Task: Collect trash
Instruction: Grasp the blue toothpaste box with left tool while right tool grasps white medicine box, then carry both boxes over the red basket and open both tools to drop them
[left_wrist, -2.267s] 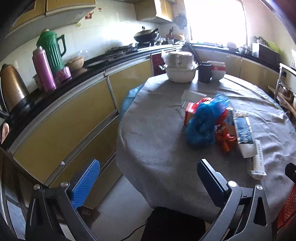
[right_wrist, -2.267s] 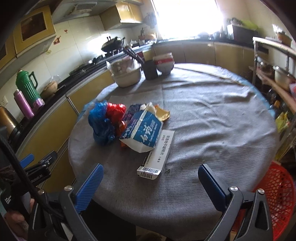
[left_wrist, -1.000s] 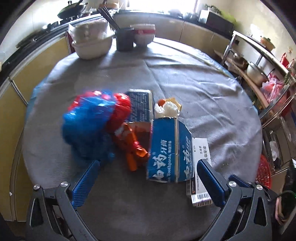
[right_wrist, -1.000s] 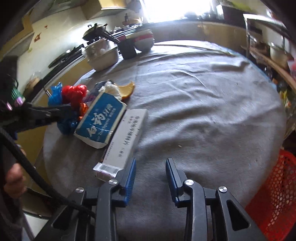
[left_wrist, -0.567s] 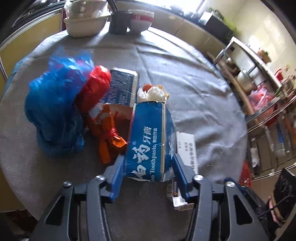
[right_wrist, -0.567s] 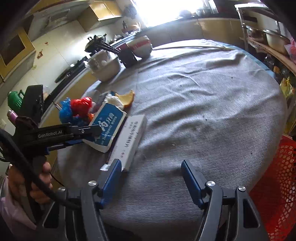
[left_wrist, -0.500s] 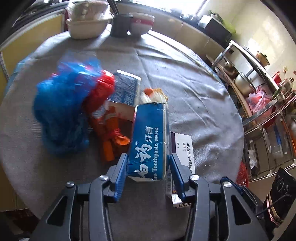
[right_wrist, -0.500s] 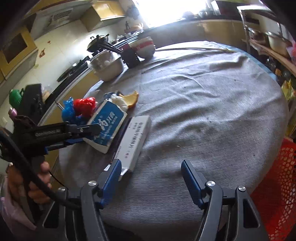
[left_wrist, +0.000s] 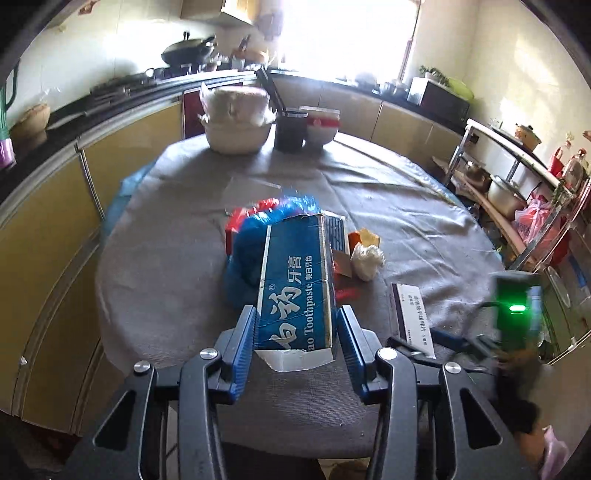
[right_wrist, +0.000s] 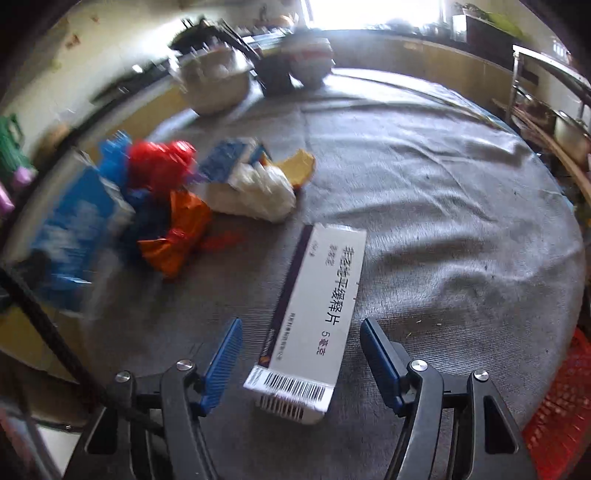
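Observation:
My left gripper is shut on the near end of a blue toothpaste box, which is raised off the grey-clothed round table. Behind the box lie a blue plastic bag, a red bag, an orange wrapper, a crumpled white tissue and a piece of orange peel. My right gripper is open around the near end of a long white medicine box that lies flat; its pads stand clear of the sides.
A red mesh basket stands on the floor beyond the table's right edge. At the table's far side are a covered white bowl, a dark cup and stacked bowls. Yellow cabinets run along the left.
My left gripper closed on the toothpaste box and lifted it away from the pile. My right gripper widened and slid left, so the white box now lies between its fingers.

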